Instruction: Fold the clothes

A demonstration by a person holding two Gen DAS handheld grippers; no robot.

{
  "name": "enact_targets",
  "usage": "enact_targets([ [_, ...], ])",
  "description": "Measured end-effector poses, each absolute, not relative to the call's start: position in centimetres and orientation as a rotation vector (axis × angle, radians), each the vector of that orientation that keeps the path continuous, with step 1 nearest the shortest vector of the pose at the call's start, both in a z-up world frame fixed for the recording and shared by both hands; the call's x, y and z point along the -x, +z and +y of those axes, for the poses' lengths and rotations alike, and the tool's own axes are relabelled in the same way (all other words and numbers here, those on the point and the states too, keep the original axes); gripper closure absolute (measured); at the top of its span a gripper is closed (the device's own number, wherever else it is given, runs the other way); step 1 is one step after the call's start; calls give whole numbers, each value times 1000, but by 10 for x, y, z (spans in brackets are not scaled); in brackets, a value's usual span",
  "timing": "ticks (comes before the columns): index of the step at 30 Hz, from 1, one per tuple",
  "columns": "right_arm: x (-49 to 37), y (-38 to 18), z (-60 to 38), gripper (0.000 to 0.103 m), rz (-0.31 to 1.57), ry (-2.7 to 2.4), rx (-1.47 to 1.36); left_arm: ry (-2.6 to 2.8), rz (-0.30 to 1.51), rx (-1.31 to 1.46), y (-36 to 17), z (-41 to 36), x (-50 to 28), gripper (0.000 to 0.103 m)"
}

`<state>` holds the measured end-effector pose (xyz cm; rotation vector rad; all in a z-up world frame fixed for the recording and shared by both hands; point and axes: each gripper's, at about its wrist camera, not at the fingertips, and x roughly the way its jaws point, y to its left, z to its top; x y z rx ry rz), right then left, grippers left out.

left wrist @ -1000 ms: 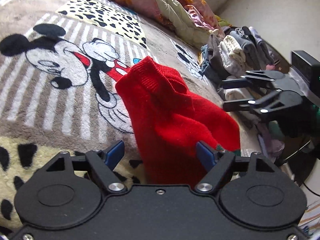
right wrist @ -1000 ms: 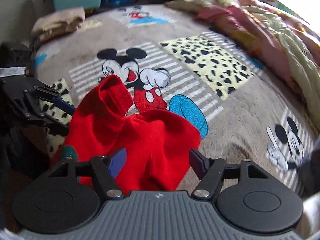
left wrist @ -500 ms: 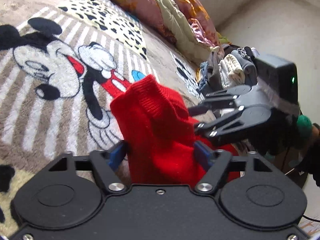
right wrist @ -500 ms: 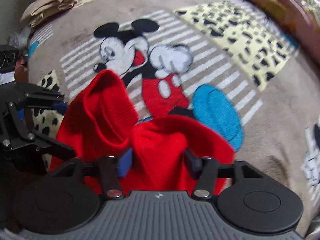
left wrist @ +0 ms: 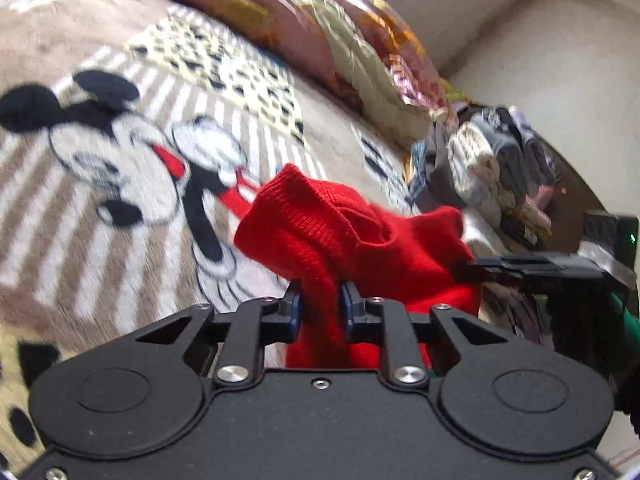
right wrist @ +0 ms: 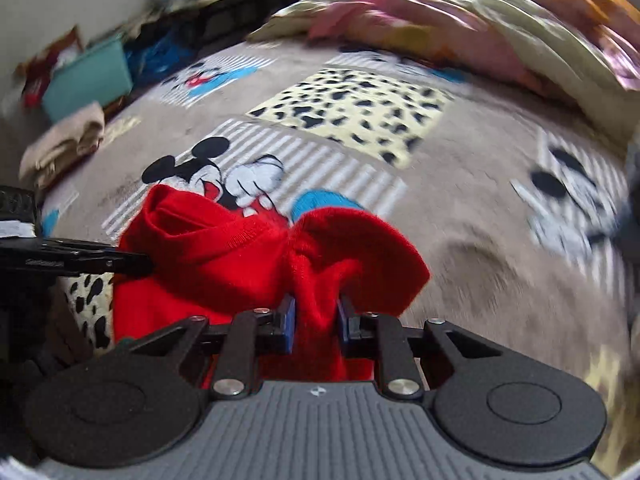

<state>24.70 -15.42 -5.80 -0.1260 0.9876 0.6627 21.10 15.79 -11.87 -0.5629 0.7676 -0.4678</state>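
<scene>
A red knit garment (left wrist: 360, 236) lies bunched on a cartoon-mouse blanket (left wrist: 120, 152), lifted at its near edge. My left gripper (left wrist: 320, 306) is shut on a pinched fold of that garment. In the right wrist view the same red garment (right wrist: 224, 256) spreads ahead, and my right gripper (right wrist: 314, 320) is shut on another fold of it. Each gripper shows in the other's view: the right gripper (left wrist: 528, 268) at the garment's right side, the left gripper (right wrist: 80, 260) at its left side. The cloth under both tools is hidden.
A stack of folded clothes (left wrist: 488, 160) sits at the blanket's far right edge. A crumpled quilt (right wrist: 460, 28) runs along the back. Beige folded cloth (right wrist: 64, 140) and a teal bin (right wrist: 92, 80) stand at the left.
Both grippers have gone from open around the red garment to shut on folds of it. The garment's near edge has been gathered and raised; both views are motion-blurred.
</scene>
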Motion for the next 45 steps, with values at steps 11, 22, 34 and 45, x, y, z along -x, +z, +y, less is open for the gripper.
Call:
enact_targets([
  [11,-206,-38,-187,82,904,637,113,-539,811,458,-114,163,-187,52],
  [22,-192,-11,-165,76,822,710,303,-566,694,414,-113,193,-197,51],
  [34,-256,2,-79,23,864,863,644,-740,750,266,-129,200,-242,39],
  [45,-307,-49,-63,33,1093,921,602,-901,788,212,-141,182,-268,36],
])
